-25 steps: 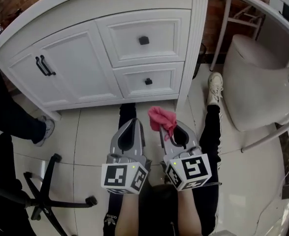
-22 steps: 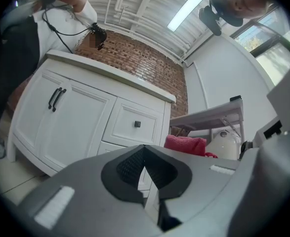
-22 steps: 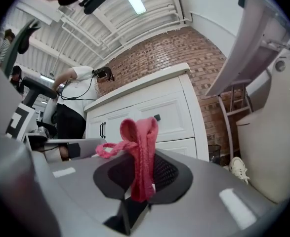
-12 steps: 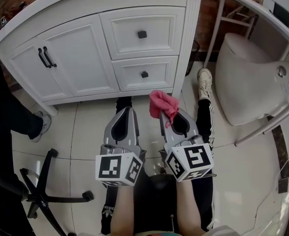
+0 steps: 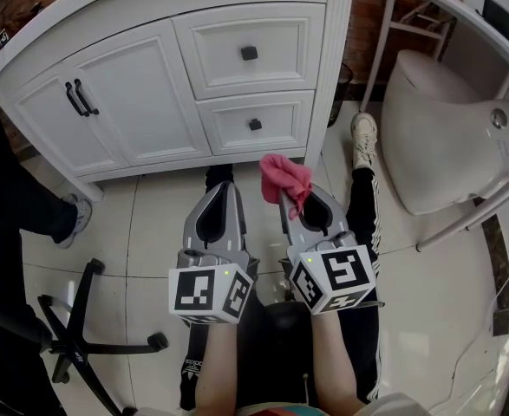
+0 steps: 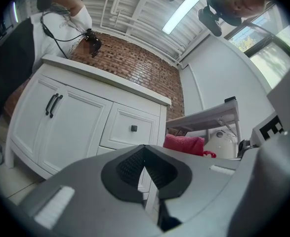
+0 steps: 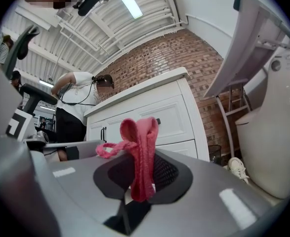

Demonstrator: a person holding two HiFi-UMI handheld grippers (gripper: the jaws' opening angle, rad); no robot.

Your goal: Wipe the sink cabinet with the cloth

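The white sink cabinet point(image 5: 176, 76) stands ahead, with two doors on the left and two drawers on the right; it also shows as the cabinet point(image 6: 90, 125) and the cabinet point(image 7: 149, 120) in the gripper views. My right gripper point(image 5: 290, 199) is shut on a pink cloth point(image 5: 285, 177), which bunches up above its jaws; the cloth point(image 7: 140, 154) hangs folded between them. My left gripper point(image 5: 224, 196) is beside it, shut with nothing held point(image 6: 145, 168). Both grippers hover above the floor, a short way in front of the cabinet's lower drawer point(image 5: 254, 121).
A white toilet point(image 5: 449, 141) stands to the right, with a metal frame point(image 5: 393, 20) behind it. A person's dark leg and shoe point(image 5: 37, 211) are at the left, and an office-chair base point(image 5: 81, 328) is at the lower left. My own legs and a white shoe point(image 5: 364, 137) rest on the tiled floor.
Both grippers have shifted slightly toward the cabinet, and the view has drifted. The cloth stays clamped in the right gripper; the left stays shut.
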